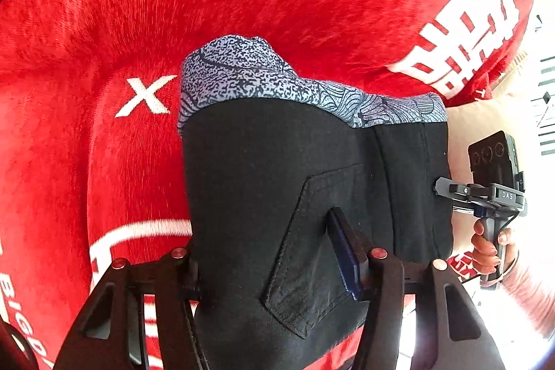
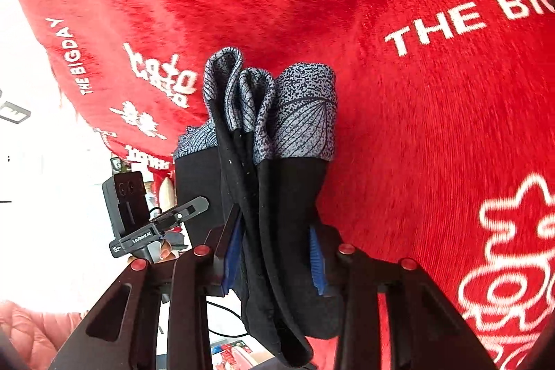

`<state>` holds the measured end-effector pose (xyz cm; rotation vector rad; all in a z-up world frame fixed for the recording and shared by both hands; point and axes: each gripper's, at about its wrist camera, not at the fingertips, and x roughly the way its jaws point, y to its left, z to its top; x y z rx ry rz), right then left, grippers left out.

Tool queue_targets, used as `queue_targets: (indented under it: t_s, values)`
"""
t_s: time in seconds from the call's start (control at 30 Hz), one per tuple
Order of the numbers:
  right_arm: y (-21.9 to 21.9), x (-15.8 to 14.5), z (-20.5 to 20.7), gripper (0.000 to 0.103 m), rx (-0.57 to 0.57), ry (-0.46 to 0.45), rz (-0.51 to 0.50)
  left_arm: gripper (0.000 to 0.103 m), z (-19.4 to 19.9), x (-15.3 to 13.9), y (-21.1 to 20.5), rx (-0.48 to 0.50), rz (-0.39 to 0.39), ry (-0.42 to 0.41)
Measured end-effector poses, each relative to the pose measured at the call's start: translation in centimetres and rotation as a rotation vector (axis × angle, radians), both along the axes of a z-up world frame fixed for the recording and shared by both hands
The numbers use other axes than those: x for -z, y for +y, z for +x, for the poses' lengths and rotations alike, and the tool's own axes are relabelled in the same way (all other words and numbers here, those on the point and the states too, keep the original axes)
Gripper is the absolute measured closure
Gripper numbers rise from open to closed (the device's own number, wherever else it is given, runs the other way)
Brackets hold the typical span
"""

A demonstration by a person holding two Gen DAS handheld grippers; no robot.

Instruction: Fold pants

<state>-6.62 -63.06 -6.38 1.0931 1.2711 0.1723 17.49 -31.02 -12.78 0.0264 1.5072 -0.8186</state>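
The black pants [image 1: 263, 169], with a blue-grey patterned waistband [image 1: 242, 71], hang as a folded bundle above the red cloth. My left gripper [image 1: 270, 248] is shut on the bundle's broad side, where a back pocket shows; its blue pad [image 1: 341, 252] presses the fabric and the other finger is hidden behind cloth. My right gripper [image 2: 275, 241] is shut on the layered edge of the pants [image 2: 288, 196], its blue pads [image 2: 316, 260] on either side. Each gripper also shows in the other's view: the right gripper [image 1: 485, 193] in a hand, the left gripper [image 2: 156, 224] at lower left.
A red plush cloth [image 1: 86, 58] with white lettering covers the surface under the pants. Its edge [image 1: 485, 82] runs at the right, with a beige cushion [image 1: 485, 123] and bright floor beyond. A hand [image 1: 485, 248] and a pink sleeve [image 1: 530, 293] are at the right.
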Motion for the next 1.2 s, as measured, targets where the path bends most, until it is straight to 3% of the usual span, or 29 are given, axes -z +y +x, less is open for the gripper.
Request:
queue_targets:
  t_s: [0.27,0.6,0.7,0.83,0.9,1.2]
  values:
    - [2.5,-2.7,-3.6,0.066,-0.030,0.003,0.014,0.044,-5.1,-2.2,1.5,-0.022,0.029,-0.010]
    - [5.8,-0.2,-9.6,0.066,0.010,0.061,-0.004,0.044,-9.8,1.7,4.6,-0.027,0.057,0.042]
    - [5.9,1.1,-10.6,0.066,0.002,0.079,-0.053,0.044,-10.5,3.6,5.5,-0.047,0.055,0.047]
    - [6.5,1.1,-10.9,0.061,-0.020,0.061,-0.157,0.029,-10.6,4.0,6.1,-0.073,0.040,0.010]
    - [6.6,1.2,-11.1,0.054,-0.025,0.077,-0.210,0.019,-10.9,4.0,6.1,-0.078,0.083,-0.034]
    - [8.6,-0.5,-12.2,0.038,0.010,0.182,-0.458,0.019,-13.4,1.3,4.9,-0.026,0.263,-0.216]
